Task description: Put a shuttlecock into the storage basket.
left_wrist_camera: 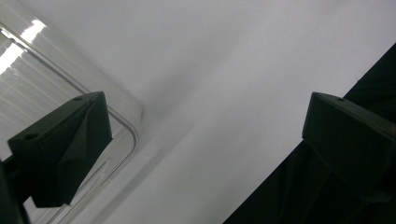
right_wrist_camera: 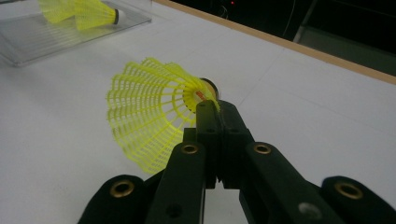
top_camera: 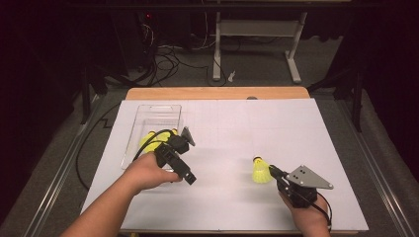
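Note:
A yellow mesh shuttlecock hangs just above the white table sheet, right of centre. My right gripper is shut on its skirt close to the cork. Two more yellow shuttlecocks lie in a clear plastic tray at the left. My left gripper is held beside the tray's near right corner, open, its jaws wide apart with only bare sheet between them.
The white sheet covers a wooden table whose far edge shows. Beyond it stand a desk frame and floor cables. Dark floor lies past the table's sides.

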A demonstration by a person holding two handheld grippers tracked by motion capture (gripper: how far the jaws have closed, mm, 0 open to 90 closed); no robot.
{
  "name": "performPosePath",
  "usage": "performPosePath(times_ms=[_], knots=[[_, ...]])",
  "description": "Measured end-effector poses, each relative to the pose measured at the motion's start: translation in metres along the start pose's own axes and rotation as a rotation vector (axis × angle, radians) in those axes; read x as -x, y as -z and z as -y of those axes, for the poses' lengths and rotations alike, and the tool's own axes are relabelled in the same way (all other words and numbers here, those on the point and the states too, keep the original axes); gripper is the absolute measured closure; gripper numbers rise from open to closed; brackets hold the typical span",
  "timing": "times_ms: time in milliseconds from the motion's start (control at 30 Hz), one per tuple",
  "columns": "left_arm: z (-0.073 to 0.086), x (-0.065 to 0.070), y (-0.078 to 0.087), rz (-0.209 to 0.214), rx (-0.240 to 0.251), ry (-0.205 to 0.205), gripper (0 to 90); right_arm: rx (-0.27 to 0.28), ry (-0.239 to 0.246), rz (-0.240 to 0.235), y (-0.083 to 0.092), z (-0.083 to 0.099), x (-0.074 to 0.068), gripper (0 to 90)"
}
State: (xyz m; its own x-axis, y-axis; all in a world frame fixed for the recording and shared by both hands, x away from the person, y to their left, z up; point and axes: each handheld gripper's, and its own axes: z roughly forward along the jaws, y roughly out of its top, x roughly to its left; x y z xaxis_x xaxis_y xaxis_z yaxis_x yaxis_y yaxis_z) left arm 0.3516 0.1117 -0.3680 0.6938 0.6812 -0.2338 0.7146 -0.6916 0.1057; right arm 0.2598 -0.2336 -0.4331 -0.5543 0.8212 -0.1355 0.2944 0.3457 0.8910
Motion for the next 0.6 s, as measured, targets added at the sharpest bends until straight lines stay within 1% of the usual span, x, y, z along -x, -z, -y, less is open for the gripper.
performPosePath(times_ms=[300, 367, 467, 600], knots=[[0.005, -0.002, 0.008, 0.003, 0.017, 0.016, 2.8, 0.035, 0.001, -0.017, -0.011, -0.015, -0.008, 90.0], [0.005, -0.003, 0.010, 0.010, 0.022, 0.014, 2.8, 0.042, 0.002, -0.022, -0.014, -0.019, -0.011, 90.0], [0.004, -0.002, 0.013, 0.000, 0.027, 0.011, 2.8, 0.047, -0.001, -0.021, -0.019, -0.022, -0.015, 90.0], [0.003, 0.001, 0.015, 0.007, 0.031, 0.004, 2.8, 0.049, -0.005, -0.028, -0.026, -0.024, -0.019, 90.0]])
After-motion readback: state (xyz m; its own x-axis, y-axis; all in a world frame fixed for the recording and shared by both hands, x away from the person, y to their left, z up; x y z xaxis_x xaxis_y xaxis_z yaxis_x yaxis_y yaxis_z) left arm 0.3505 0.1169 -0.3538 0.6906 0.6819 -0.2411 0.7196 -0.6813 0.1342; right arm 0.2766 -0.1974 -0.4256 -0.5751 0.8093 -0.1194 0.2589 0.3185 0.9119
